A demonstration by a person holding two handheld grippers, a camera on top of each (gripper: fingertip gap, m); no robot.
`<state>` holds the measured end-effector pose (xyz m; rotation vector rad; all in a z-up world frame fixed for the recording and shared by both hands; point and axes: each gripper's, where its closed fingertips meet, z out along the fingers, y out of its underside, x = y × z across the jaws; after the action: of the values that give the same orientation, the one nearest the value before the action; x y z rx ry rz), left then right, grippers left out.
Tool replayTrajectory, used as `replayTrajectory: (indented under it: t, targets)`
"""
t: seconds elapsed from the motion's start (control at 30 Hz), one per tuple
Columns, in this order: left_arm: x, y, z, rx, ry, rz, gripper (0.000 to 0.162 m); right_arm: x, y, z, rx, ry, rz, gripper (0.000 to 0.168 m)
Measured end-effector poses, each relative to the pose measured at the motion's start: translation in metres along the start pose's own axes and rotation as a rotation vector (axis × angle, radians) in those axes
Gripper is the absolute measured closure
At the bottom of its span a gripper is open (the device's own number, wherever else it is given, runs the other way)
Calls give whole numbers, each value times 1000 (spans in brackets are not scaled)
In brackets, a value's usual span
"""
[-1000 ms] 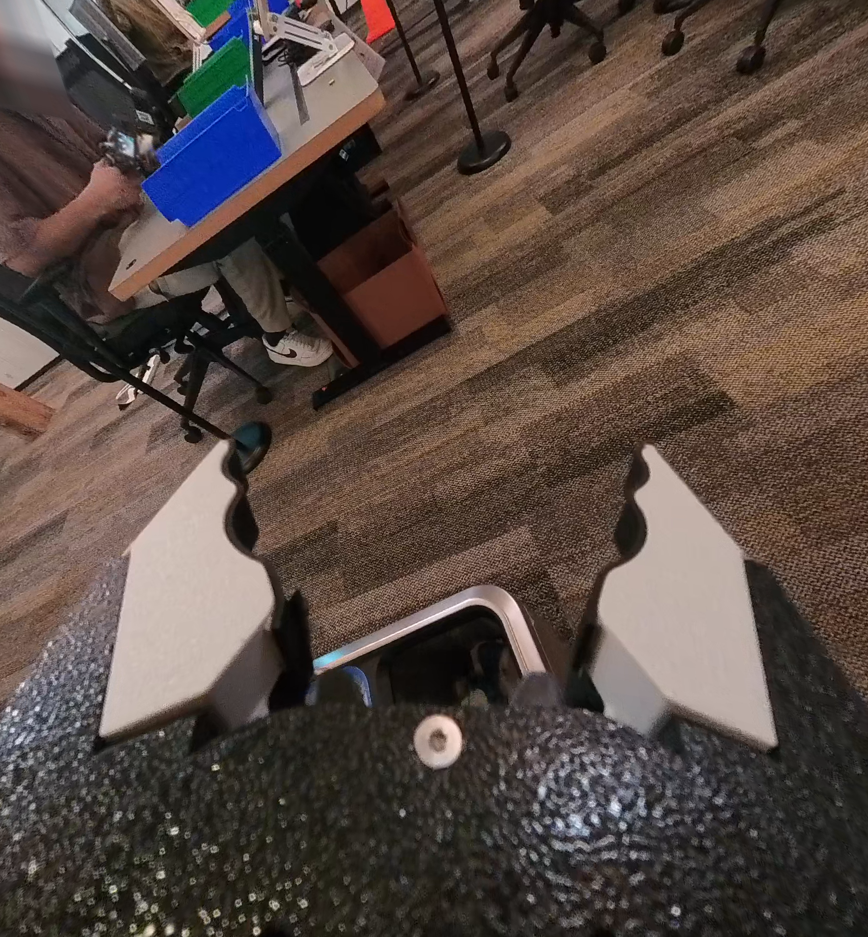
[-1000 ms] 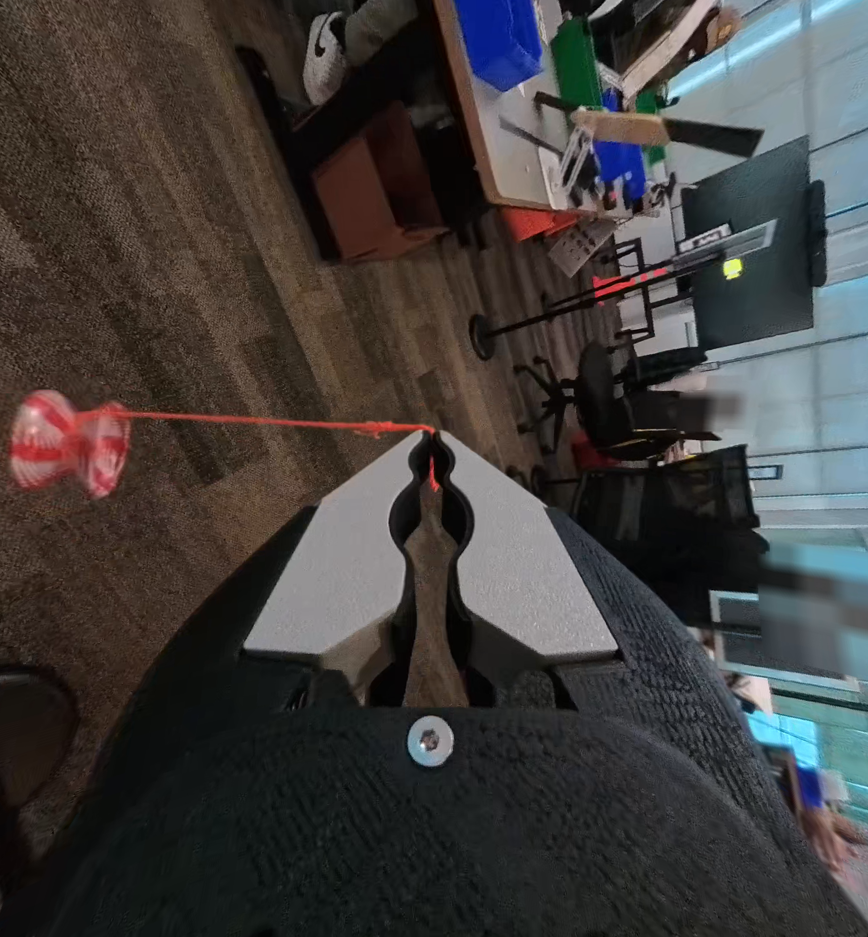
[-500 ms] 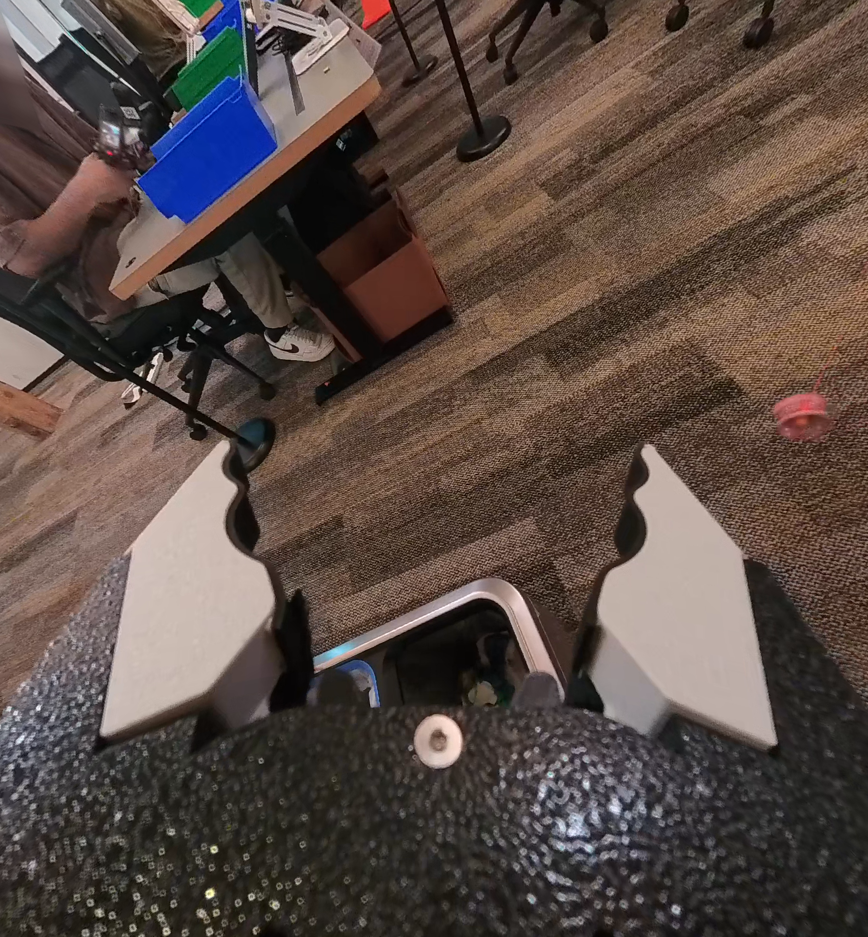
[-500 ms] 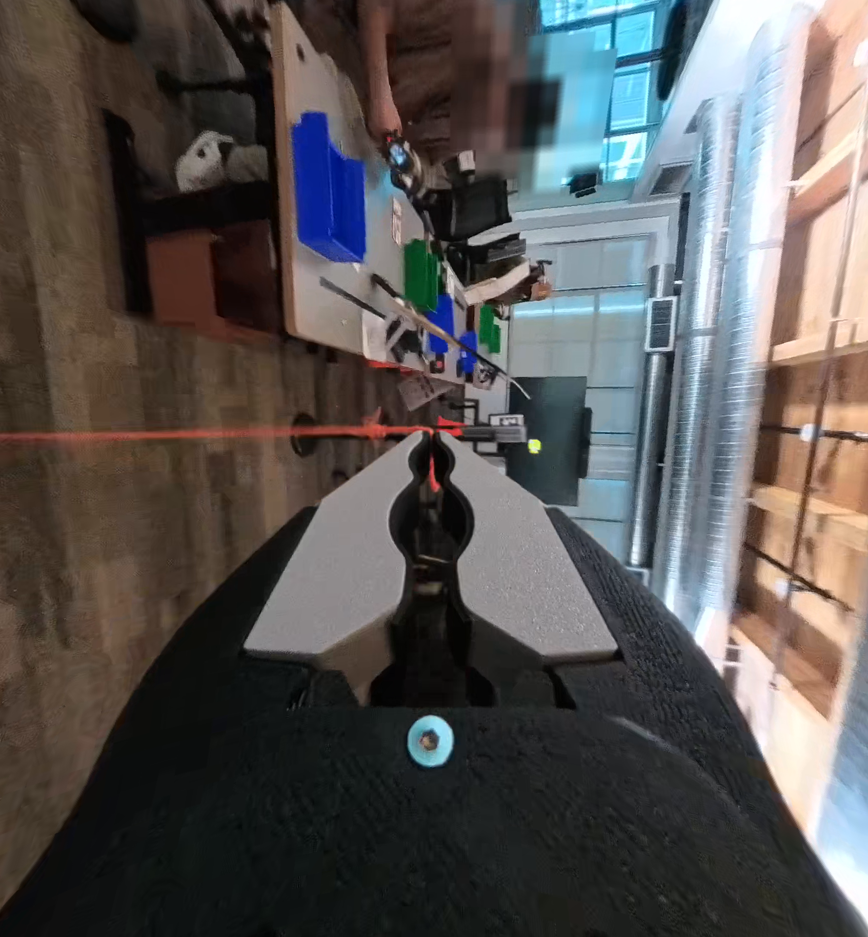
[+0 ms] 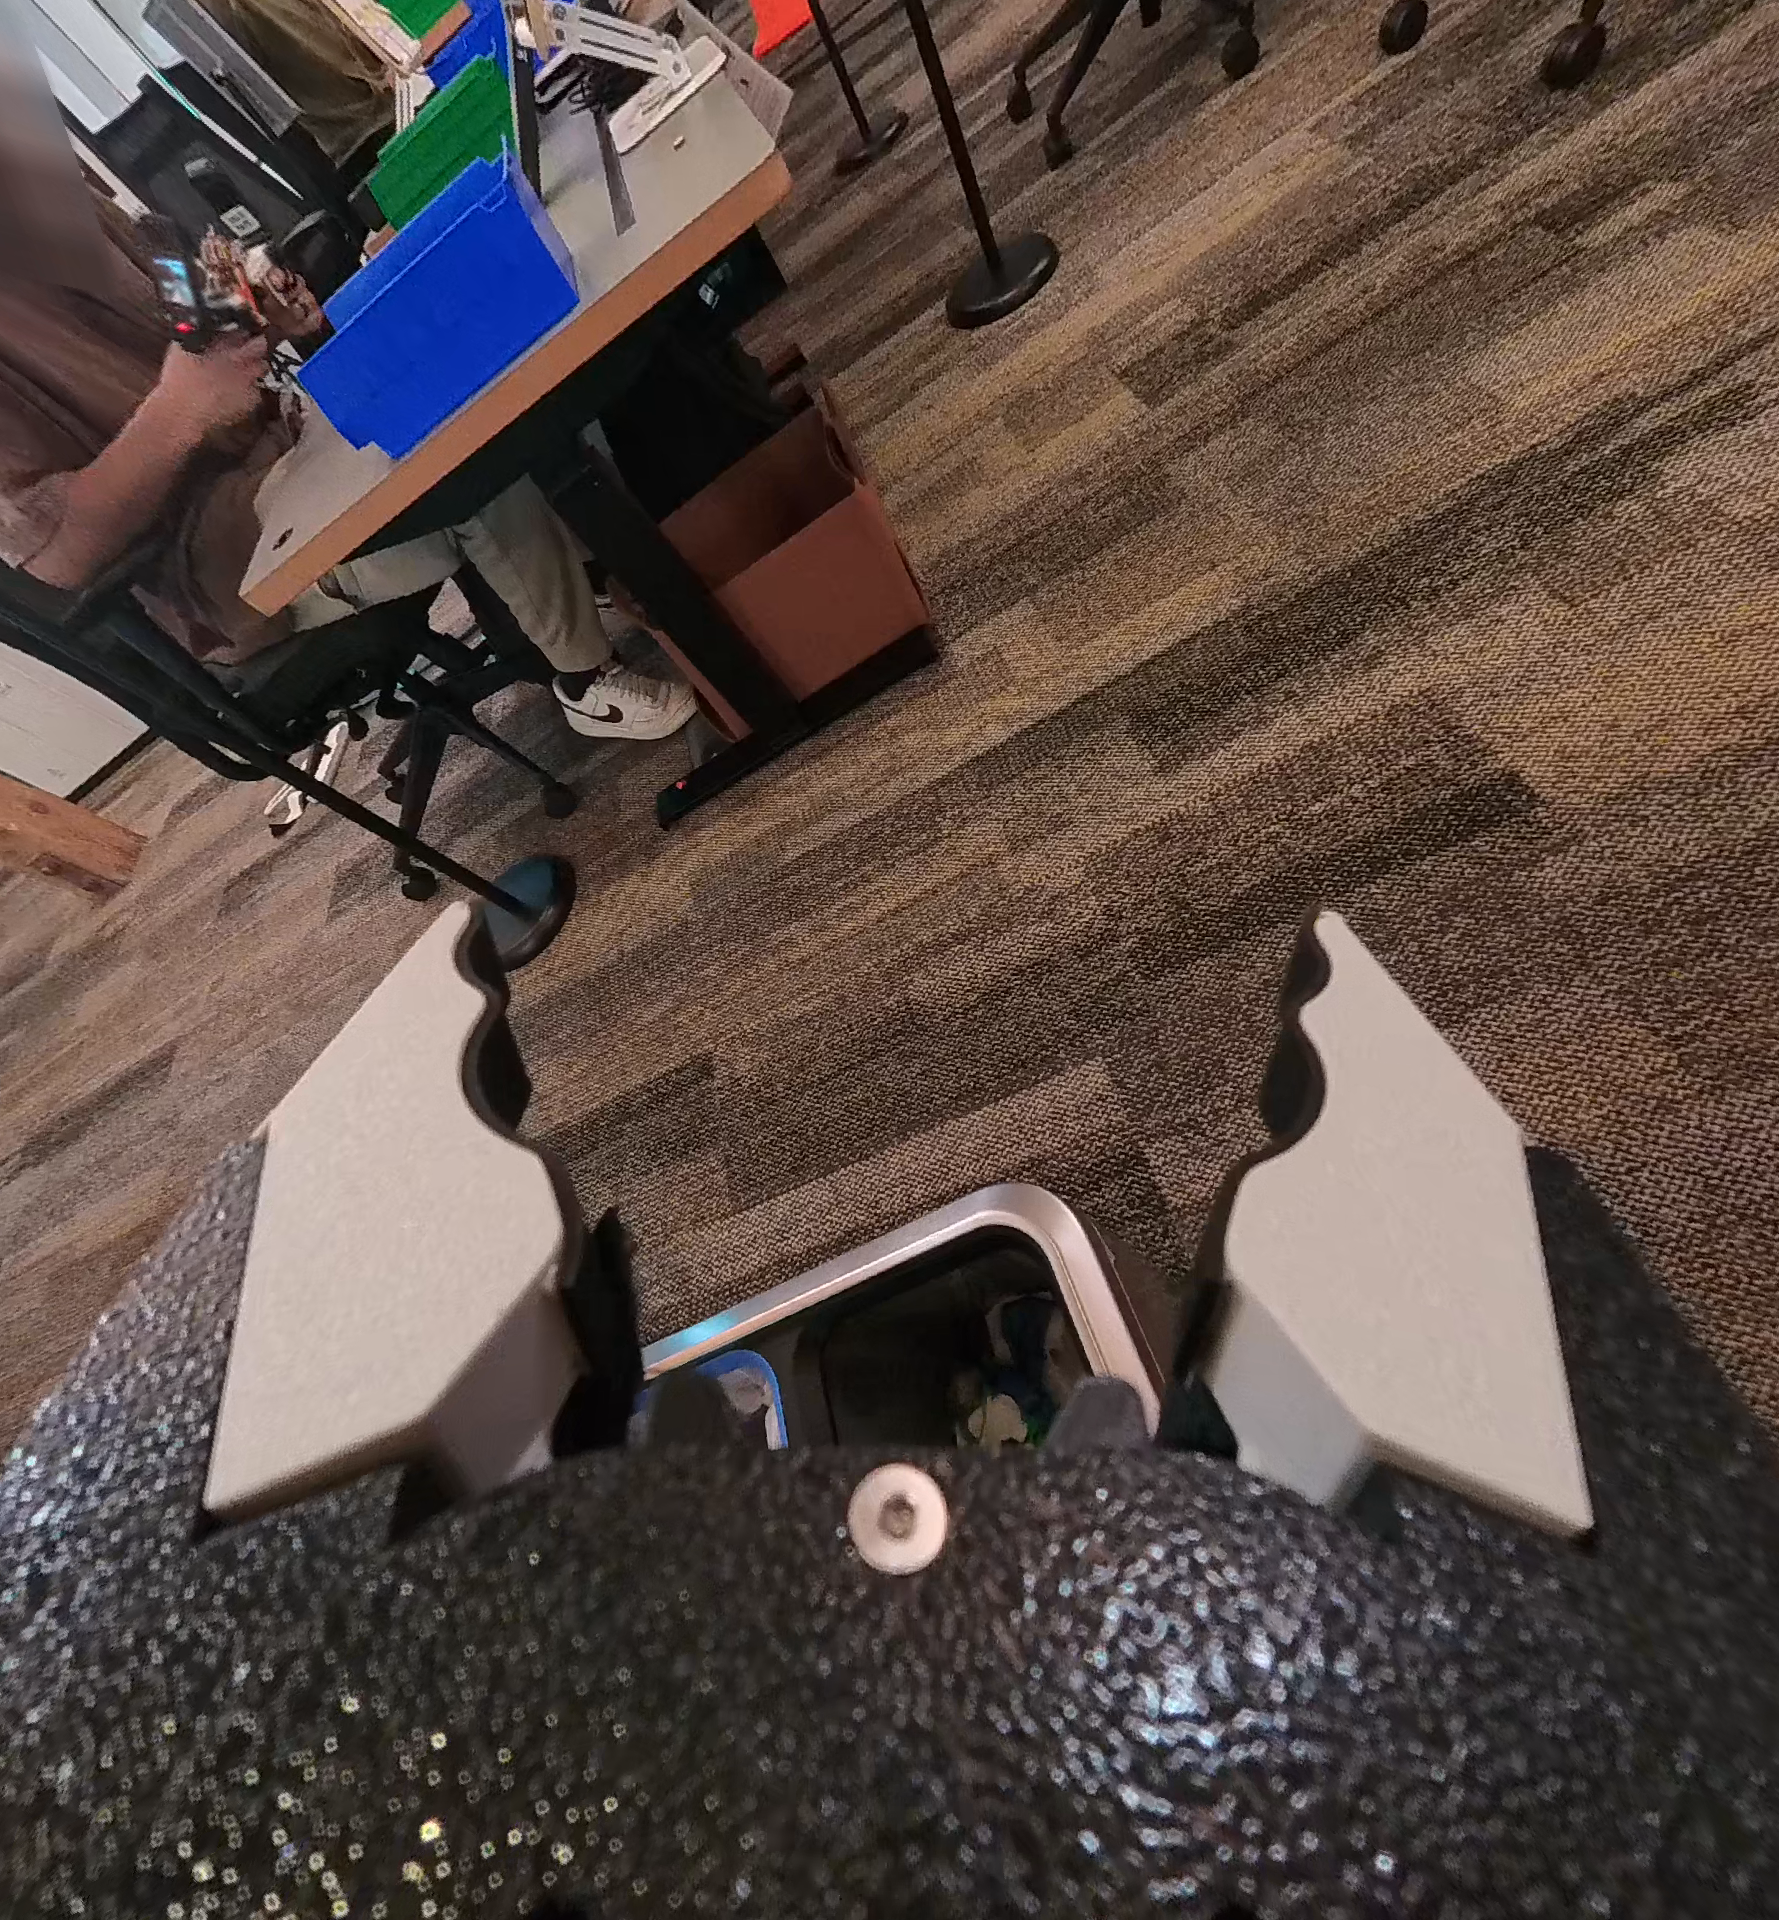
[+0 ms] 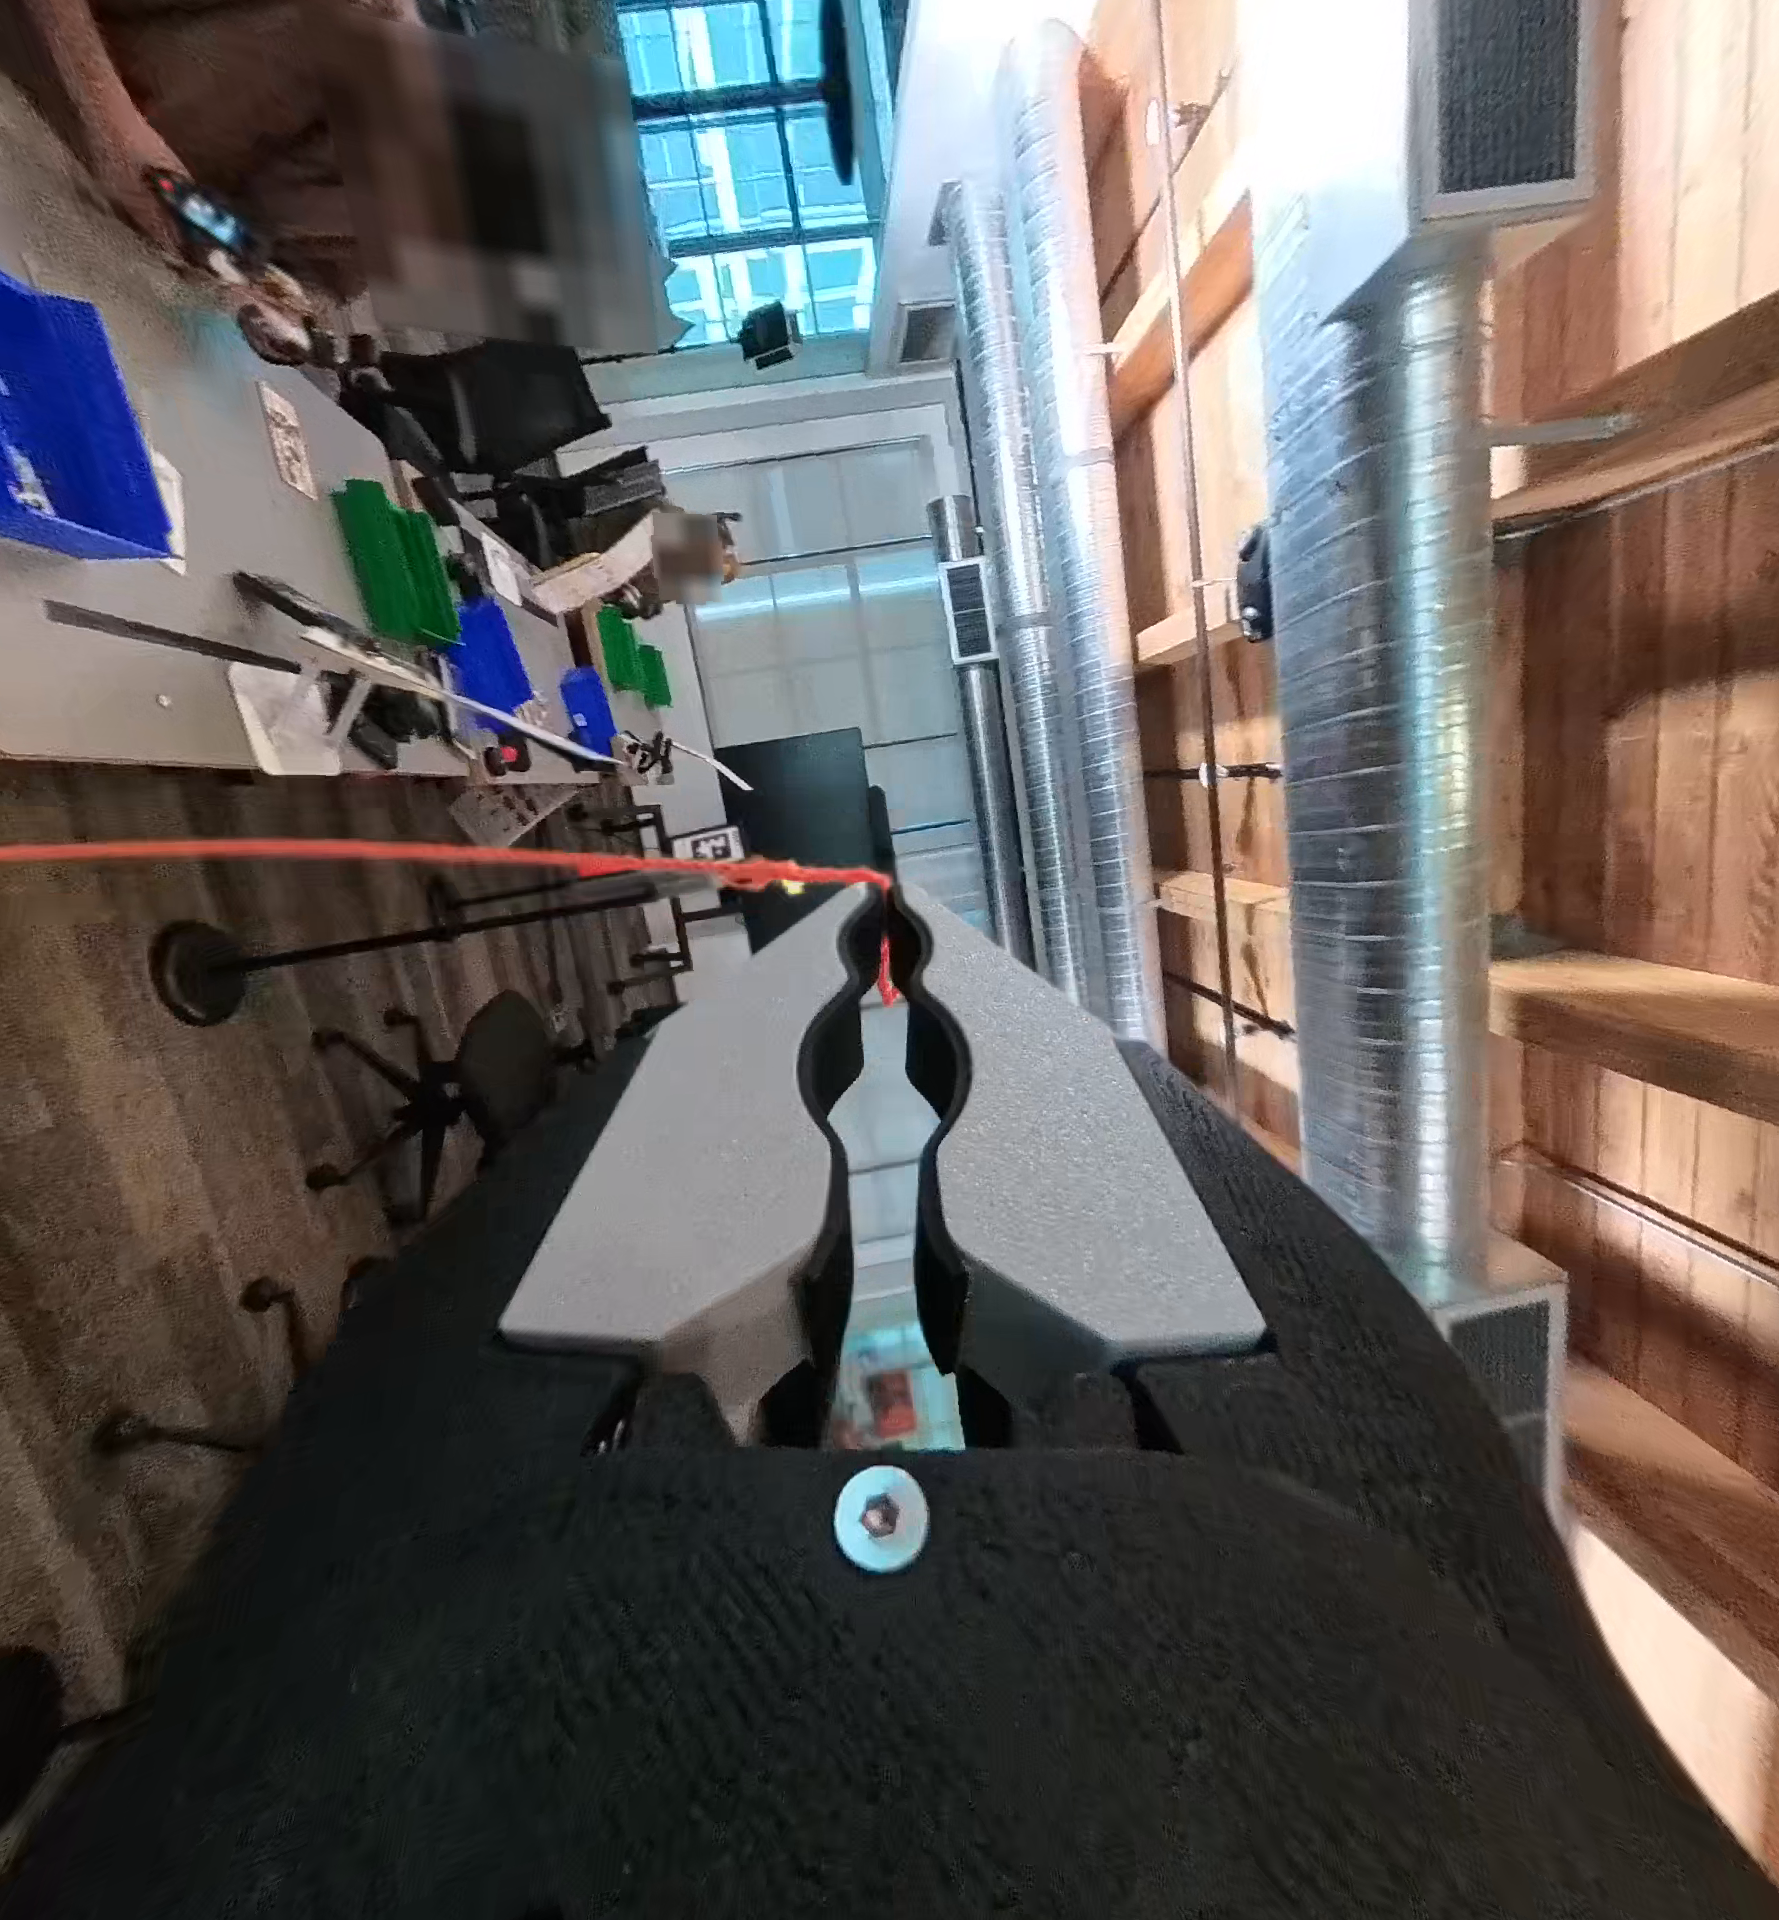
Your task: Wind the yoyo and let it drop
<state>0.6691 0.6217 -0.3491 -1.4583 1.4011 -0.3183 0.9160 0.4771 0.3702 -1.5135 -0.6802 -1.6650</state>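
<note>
Right wrist view: the right tool (image 6: 887,902) pinches one red string (image 6: 345,854) at its tips. String runs off past the bench (image 6: 199,582); yoyo hidden. Left tool (image 5: 890,935) gapes wide, holding nothing, above carpet (image 5: 1280,623).

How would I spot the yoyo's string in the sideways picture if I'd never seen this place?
Start at the big black right claw filling the lower middle, with two grey fingers closed together. At their very tips a thin red string is pinched, running off the left edge above the carpet. It is the only bright red line; the poles near it are black.
</note>
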Motion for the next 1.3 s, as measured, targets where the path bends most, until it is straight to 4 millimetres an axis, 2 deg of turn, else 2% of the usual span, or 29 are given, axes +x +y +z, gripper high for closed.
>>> replayTrajectory:
  t: [0.13,0.3,0.37,0.43,0.53,0.63,0.7,0.77,0.83,0.87,0.9,0.93,0.97,1.0,1.03,1.1,1.13,1.17,1.2,1.23,1.27,1.3]
  targets:
    - [0,1,0,-4,1,0,19,-90,-15,4,43,-92,-30,168]
    - [1,3,0,-16,4,5,19,-205,-44,-15,106,-185,-14,168]
    - [1,4,2,-23,6,5,19,-263,-54,-27,123,-252,27,168]
    - [1,4,2,-28,7,3,19,-330,-59,-41,125,-330,70,168]
    - [1,4,1,-27,3,0,19,-433,-50,-58,68,-442,70,168]
    - [-1,5,2,-30,-1,-6,19,-522,-22,-67,-35,-558,84,168]
    - [-1,4,2,-29,-2,-10,20,-555,-6,-68,-84,-613,85,168]
    - [-2,4,2,-25,-5,-12,20,-560,-3,-64,-95,-634,113,168]
    - [-2,4,2,-25,-5,-12,20,-537,-9,-49,-68,-607,127,168]
    - [-2,3,2,-27,-5,-11,20,-517,-14,-39,-40,-585,127,168]
    - [-2,4,2,-26,-6,-10,20,-485,-21,-25,-6,-537,116,168]
    - [-3,3,2,-25,-7,-10,20,-444,-28,-9,32,-471,93,168]
    - [-3,3,2,-25,-7,-9,20,-391,-37,8,67,-384,70,168]
    - [-2,4,2,-27,-7,-8,20,-330,-45,22,96,-271,53,168]
    - [-3,4,2,-28,-8,-7,20,-258,-51,33,114,-137,54,168]
    - [-3,4,3,-27,-11,-7,20,-120,-55,35,127,78,140,168]
    - [-3,3,3,-27,-12,-8,19,-57,-59,26,159,197,192,168]
    - [-4,3,3,-26,-14,-9,19,-6,-60,13,179,285,220,168]
    - [-4,3,3,-24,-16,-10,19,31,-63,1,191,337,243,168]
    - [-4,3,3,-22,-18,-10,19,58,-67,-11,219,374,262,168]
    - [-4,3,3,-20,-18,-10,19,75,-72,-20,243,392,262,168]
    - [-4,2,3,-19,-17,-9,19,84,-75,-26,250,391,250,168]
